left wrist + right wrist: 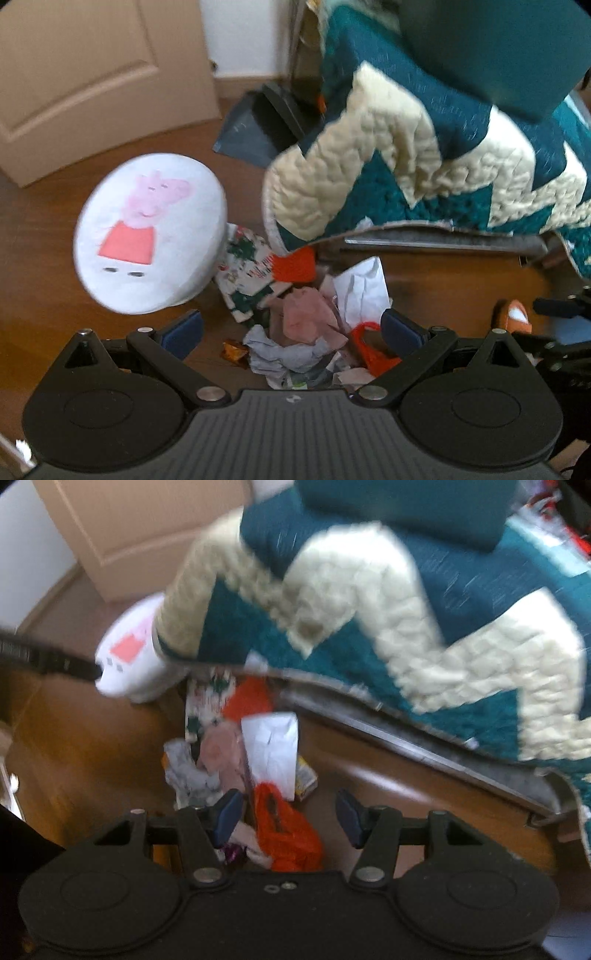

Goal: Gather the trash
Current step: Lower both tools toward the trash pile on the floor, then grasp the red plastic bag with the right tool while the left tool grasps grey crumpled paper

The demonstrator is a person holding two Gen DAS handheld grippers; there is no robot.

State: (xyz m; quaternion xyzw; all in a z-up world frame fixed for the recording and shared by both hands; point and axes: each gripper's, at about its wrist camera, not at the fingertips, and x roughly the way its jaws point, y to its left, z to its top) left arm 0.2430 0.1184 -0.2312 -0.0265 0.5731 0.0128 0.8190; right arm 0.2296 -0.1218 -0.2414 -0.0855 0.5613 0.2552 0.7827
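Left gripper (291,328): jaws wide, empty, above the trash pile (306,317) on the wood floor (55,295). Right gripper (290,818): also spread, holding nothing, over an orange bag (286,834) (crumpled, handle opening facing up). The pile runs lengthwise from the grippers toward the bed, its far end just under the quilt (406,155). A white round stool (147,232) stands beside it; white paper (271,746) lies on top.
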